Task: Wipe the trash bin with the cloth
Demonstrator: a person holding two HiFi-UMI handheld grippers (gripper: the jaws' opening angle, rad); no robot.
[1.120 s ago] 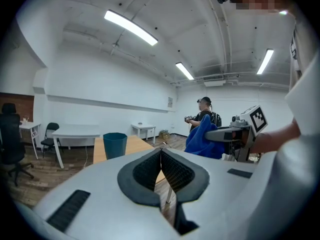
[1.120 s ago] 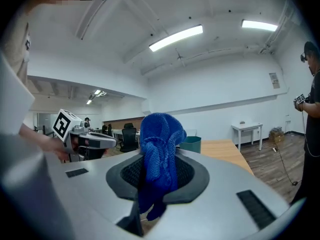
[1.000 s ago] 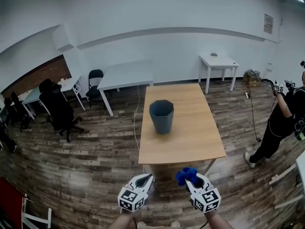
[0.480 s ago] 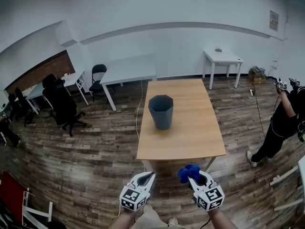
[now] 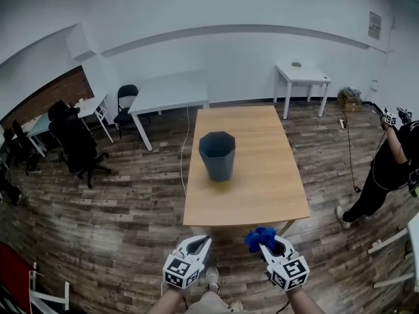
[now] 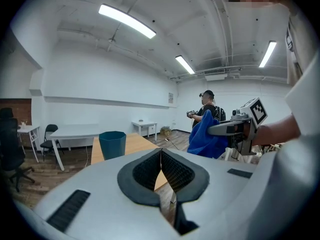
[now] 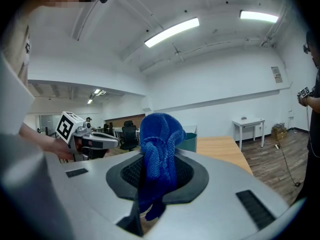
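Far left: black swivel office chairs (image 5: 77, 146) sit parked at nine o'clock in the head view, on the dark wood-plank floor (image 5: 118, 227).
White desk: a long white table (image 5: 171, 91) stands at eleven o'clock along the white wall.
Left gripper: here's the white two-jaw left gripper (image 5: 205, 241), low at six o'clock. Its ribbed black pads (image 6: 172, 166) are pressed together with nothing between them. It hangs just off the near table edge.
Trash bin: the dark teal faceted plastic trash bin (image 5: 217, 156) stands upright, mouth up. It's dead centre in the head view, at twelve o'clock from the left gripper. It sits on the left half of the light wooden rectangular table (image 5: 268, 182).
Right gripper: the matching white right gripper (image 5: 264, 243) is just beside the left one, towards five o'clock, with its jaws clamped on the cloth.
Cloth: the bright blue knitted cloth (image 7: 159, 144) is bunched up. It bulges above the pads and dangles below them, well apart from the trash bin.
Side table: a small white square table (image 5: 300, 75) stands at one o'clock by the wall.
Far right: a person in black clothes (image 5: 391, 169) stands at three o'clock on the floor.
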